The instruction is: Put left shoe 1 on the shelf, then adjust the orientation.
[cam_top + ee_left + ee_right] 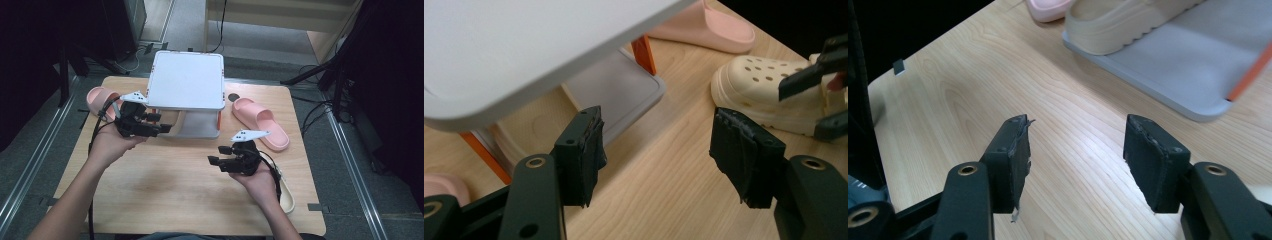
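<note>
The left gripper (162, 123) hovers with its jaws spread wide and nothing between them, above bare wood at the left front corner of the small two-tier shoe rack (187, 80); its own view looks along the pads (583, 152) at the grain of the table (165, 190) and under the rack's white top shelf. The right gripper (218, 154) is likewise wide apart and empty, held above the table in front of the rack and pointing left toward the other hand. Nearest to it is a cream perforated clog (764, 90), lying on the table just by the right hand (260, 177), near the right front edge; in the high view only its toe (287, 195) peeks out past the wrist. On the rack's grey lower shelf (1173, 70) rests another cream shoe (1118, 25), seen from the right gripper view with its ridged sole toward the camera. One pink slide (260, 122) lies on the table to the right of the rack, well apart from both grippers, and a second pink slide (100, 100) lies at the far left, just behind the left gripper.
</note>
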### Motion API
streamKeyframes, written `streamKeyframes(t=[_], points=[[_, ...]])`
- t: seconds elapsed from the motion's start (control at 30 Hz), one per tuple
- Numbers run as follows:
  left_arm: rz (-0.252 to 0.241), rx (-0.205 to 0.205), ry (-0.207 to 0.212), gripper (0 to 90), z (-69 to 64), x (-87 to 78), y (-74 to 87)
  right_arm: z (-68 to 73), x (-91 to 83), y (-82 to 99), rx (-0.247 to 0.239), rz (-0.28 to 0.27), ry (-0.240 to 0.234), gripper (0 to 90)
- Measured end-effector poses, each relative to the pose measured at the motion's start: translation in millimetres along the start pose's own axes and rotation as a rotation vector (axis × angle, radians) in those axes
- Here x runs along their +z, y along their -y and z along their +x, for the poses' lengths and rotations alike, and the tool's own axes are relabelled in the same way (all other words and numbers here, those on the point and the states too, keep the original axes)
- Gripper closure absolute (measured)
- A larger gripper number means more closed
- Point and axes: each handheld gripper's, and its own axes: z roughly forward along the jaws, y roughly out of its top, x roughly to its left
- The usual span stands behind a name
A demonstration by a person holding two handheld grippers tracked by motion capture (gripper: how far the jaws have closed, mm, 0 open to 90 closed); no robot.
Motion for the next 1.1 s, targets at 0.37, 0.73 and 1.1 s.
streamKeyframes(t=[0.37,0.73,1.1], points=[[0.014,0.025,-0.017,39.2,-8.7,11.9,32.9,-12.1,-39.1,30.9,0.043,-0.004,0.058,48.0],[0.048,0.027,-0.026,39.9,-8.1,18.0,49.3,-19.2,-63.7,52.1,0.074,0.003,0.109,51.0],[0.028,0.054,-0.015,40.4,-7.8,28.4,47.3,-18.4,-85.5,66.9,0.112,-0.042,0.127,54.5]])
